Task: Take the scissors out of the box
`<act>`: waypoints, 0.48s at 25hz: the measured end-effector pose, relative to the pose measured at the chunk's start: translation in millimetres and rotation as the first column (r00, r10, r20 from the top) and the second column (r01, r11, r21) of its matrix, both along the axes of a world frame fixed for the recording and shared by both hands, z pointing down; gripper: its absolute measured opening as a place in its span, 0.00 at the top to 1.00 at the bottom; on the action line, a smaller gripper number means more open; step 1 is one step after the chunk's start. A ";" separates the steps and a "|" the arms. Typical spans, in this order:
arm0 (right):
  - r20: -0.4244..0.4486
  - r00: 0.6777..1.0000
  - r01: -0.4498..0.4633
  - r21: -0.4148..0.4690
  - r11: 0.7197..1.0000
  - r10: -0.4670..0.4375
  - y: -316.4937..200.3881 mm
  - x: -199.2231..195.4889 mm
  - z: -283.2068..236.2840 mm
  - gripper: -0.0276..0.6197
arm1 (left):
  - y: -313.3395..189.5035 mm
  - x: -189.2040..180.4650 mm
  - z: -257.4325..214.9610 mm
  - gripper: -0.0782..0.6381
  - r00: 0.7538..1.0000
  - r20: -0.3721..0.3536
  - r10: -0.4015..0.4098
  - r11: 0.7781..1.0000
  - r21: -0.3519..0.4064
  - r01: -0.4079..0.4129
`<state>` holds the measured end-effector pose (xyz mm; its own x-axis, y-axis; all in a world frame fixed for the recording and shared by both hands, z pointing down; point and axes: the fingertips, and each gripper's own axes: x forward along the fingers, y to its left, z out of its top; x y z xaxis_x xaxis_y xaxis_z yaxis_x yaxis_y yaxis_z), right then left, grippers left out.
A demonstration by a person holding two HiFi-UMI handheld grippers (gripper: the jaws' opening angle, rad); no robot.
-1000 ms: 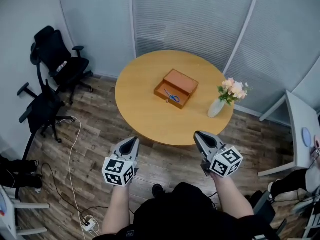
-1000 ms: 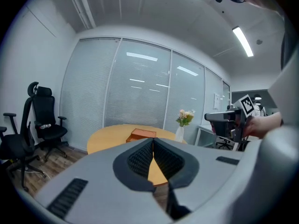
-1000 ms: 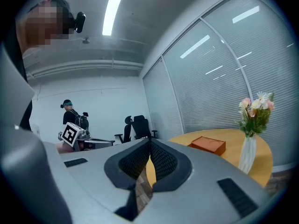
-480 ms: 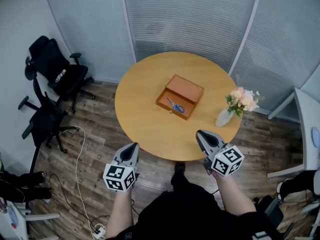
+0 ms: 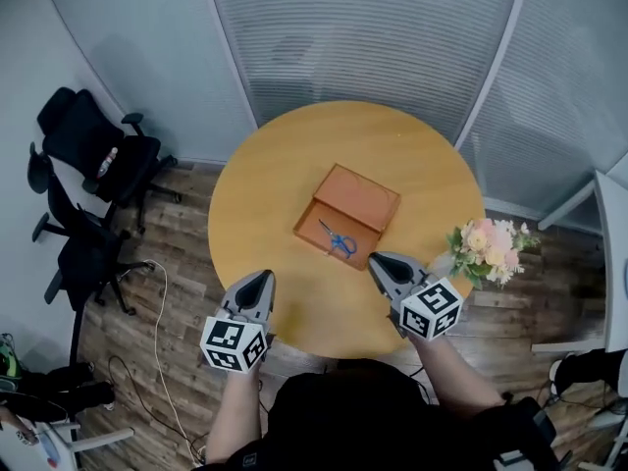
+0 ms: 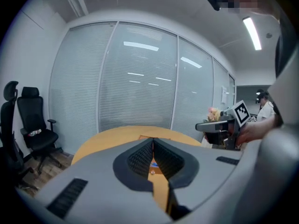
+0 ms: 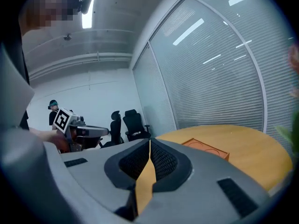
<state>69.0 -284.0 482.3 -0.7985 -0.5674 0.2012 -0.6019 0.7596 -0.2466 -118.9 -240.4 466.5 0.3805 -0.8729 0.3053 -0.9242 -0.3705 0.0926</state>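
Table (image 5: 285, 194): round, wooden, stood before me.
Office chairs (image 5: 93, 155): two, black, stood on the floor well left of the table.
Box (image 5: 365, 196): orange-brown, sat open near the table's middle, lid laid flat behind its tray.
Flowers (image 5: 488, 248): pink bunch, stood at the table's right edge.
My left gripper (image 5: 263, 276): hung over the near edge, jaws clenched on nothing.
My right gripper (image 5: 376, 260): hung near the box, jaws pressed together, empty.
Scissors (image 5: 339, 240): blue-handled, lay in the box's tray.

The left gripper (image 5: 262, 277) and the right gripper (image 5: 377, 260) have come forward from above the floor to above the table (image 5: 265, 194) (the person walked closer), and the right one is now near the box (image 5: 359, 198).
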 end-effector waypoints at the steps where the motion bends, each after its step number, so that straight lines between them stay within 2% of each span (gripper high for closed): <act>1: -0.015 1.000 0.012 -0.004 1.000 -0.012 -5.9 -2.6 3.1 0.90 | -9.0 4.9 -3.1 0.87 1.000 0.004 0.008 1.000 0.007 -0.008; 7: -0.055 0.998 0.022 -0.040 0.999 -0.024 -40.3 -17.0 18.4 0.90 | -52.0 16.9 4.2 0.87 0.999 0.015 0.052 0.999 0.003 -0.052; 12: -0.125 0.992 0.025 -0.072 0.997 -0.034 -62.3 -30.0 26.4 0.90 | -76.8 4.8 15.8 0.87 0.995 0.011 0.099 0.995 -0.012 -0.099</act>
